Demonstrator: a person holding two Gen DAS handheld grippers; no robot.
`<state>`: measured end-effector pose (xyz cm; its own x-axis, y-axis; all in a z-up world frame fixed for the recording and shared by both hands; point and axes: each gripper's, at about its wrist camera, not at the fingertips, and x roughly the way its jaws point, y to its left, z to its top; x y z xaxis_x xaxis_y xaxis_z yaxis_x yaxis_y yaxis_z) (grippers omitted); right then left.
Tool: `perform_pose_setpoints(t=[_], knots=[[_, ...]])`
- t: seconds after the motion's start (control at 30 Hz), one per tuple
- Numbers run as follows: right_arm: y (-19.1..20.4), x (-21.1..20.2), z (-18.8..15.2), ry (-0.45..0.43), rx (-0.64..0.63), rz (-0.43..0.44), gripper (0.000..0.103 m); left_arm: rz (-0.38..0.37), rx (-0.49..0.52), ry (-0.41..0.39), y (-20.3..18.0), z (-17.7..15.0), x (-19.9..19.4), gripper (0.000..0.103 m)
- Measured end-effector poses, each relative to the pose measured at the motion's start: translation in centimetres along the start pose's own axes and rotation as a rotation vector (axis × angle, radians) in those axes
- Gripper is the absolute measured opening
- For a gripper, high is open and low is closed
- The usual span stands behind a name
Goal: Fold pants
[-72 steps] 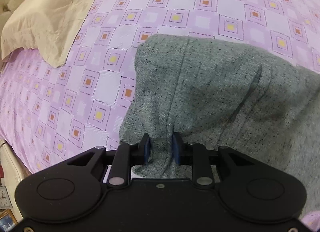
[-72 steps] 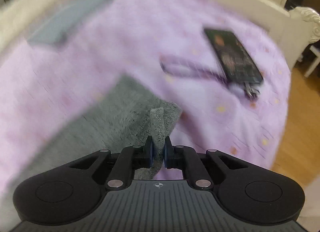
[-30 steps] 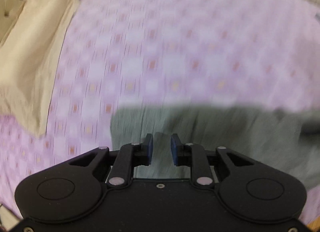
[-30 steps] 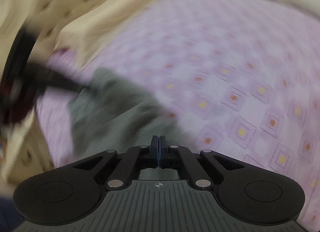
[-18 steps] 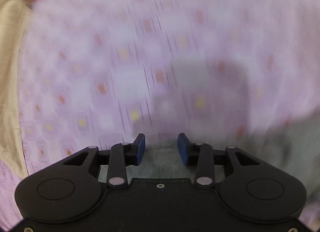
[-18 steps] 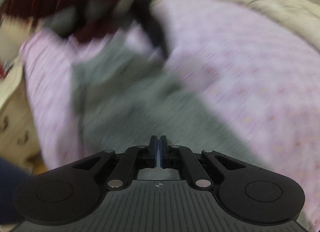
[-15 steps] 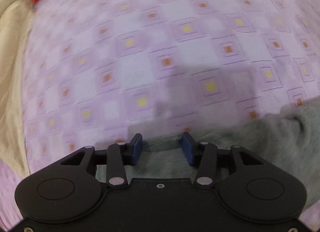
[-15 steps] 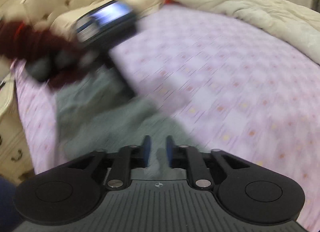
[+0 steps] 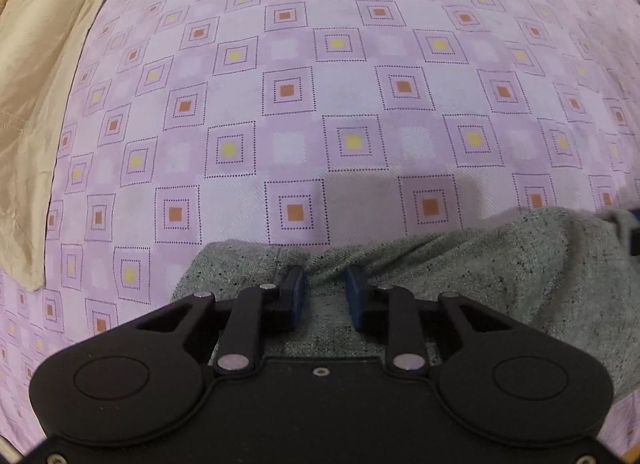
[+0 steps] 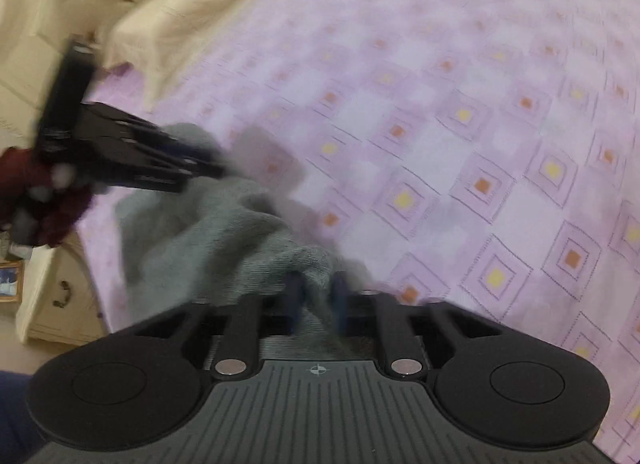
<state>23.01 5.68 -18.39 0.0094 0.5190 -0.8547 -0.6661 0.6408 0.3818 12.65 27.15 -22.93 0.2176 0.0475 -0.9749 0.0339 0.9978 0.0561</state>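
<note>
Blurring hides much of the right view; both the left gripper [image 9: 325,290] and right gripper [image 10: 316,296] stand released over grey pants [image 9: 500,264].

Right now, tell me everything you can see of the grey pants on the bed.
The grey flecked knit pants lie bunched and wrinkled, not flat, on the purple square-patterned bedsheet. The fabric looks soft, with dark specks. Its far edge runs across the sheet, ending in a rounded corner on the left. The left hand-held gripper is open, fingers straddling a ridge of cloth. The right hand-held gripper is also open around a raised fold; that view is blurred.
</note>
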Motion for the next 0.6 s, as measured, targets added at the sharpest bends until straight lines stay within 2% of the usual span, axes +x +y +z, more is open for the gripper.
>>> perform_pose_setpoints(t=[0.1,0.17,0.23,0.3,0.4,0.47,0.53,0.6], knots=[[3.7,-2.9,-2.6,-0.066,-0.146,-0.056,0.000,-0.018,-0.039,0.008,1.0,0.4,-0.2,0.036],[6.4,-3.2,-5.0,-0.034,-0.242,-0.069,0.000,-0.027,-0.056,0.017,1.6,0.6,-0.6,0.035],[8.7,-2.2,-7.7,0.041,-0.321,-0.083,0.000,-0.021,-0.060,0.013,1.6,1.2,-0.9,0.035],[10.0,-1.1,-9.7,0.084,-0.356,-0.115,0.000,0.000,-0.041,0.005,1.3,1.7,-1.2,0.035],[9.0,-2.2,-9.8,-0.061,-0.229,-0.197,0.002,0.023,-0.022,0.042,0.9,1.3,-0.1,0.035],[6.6,-3.5,-8.2,-0.152,-0.114,-0.224,0.011,0.026,-0.021,0.026,1.0,0.7,-0.1,0.035],[3.8,-4.2,-6.2,-0.172,-0.045,-0.201,0.024,0.027,-0.035,0.017,1.4,0.2,-0.3,0.031],[1.2,-3.8,-4.5,-0.146,-0.046,-0.190,0.027,0.037,-0.054,0.014,1.9,0.0,-0.1,0.020]])
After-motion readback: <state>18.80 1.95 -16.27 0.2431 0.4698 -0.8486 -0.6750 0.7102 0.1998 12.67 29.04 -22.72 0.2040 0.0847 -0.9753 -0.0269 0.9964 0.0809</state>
